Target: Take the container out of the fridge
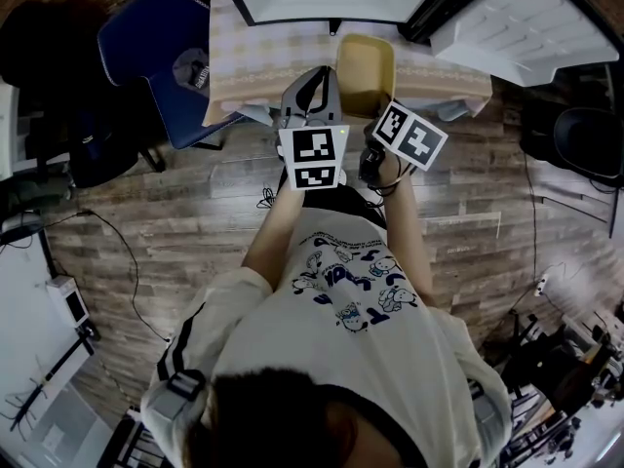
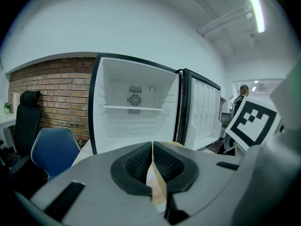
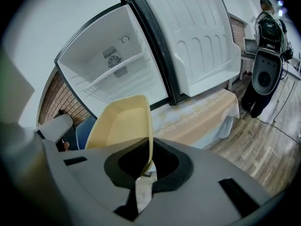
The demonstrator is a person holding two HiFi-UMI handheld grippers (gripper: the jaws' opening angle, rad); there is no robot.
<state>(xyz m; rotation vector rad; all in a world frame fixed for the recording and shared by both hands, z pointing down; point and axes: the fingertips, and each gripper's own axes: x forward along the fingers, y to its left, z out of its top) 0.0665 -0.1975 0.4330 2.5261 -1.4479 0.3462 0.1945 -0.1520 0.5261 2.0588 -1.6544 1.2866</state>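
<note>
closest in, the right gripper [image 3: 149, 166] is clamping its fingers on one thin side wall of the yellow container [image 3: 123, 126], just below the rim. the left gripper [image 2: 152, 161] is closing its fingers on what looks like the left-hand wall, seen edge-on as a tan strip running between them. so the container is hanging between the two tools, already outside the fridge and hovering over the near edge of the cloth-covered desk [image 1: 255, 71].

the weak point, i am judging, is that both holds are sitting on smooth, thin plastic. if the two hands are drifting apart or twisting against each other, the walls are likely flexing and one could be sliding out of the fingers. the container would then be swinging on the other grip and dropping onto the desk edge or the wooden floor [image 1: 195, 193]. squeezing harder is risking a buckled rim rather than helping.

lowering it too early is another risk: the near bottom corner could be catching the desk edge and levering a wall out of the fingers.

further out, the blue chair [image 1: 161, 47] is standing just beside the desk's left corner, so a wide swing to that side could be knocking it. behind the desk, the fridge [image 2: 117, 93] is standing open and bare, its shelf [image 2: 134, 108] holding nothing. its door [image 3: 197, 46] is gaping to the right, where an elbow could be bumping it. a person [image 3: 263, 55] is standing well beyond that.
</note>
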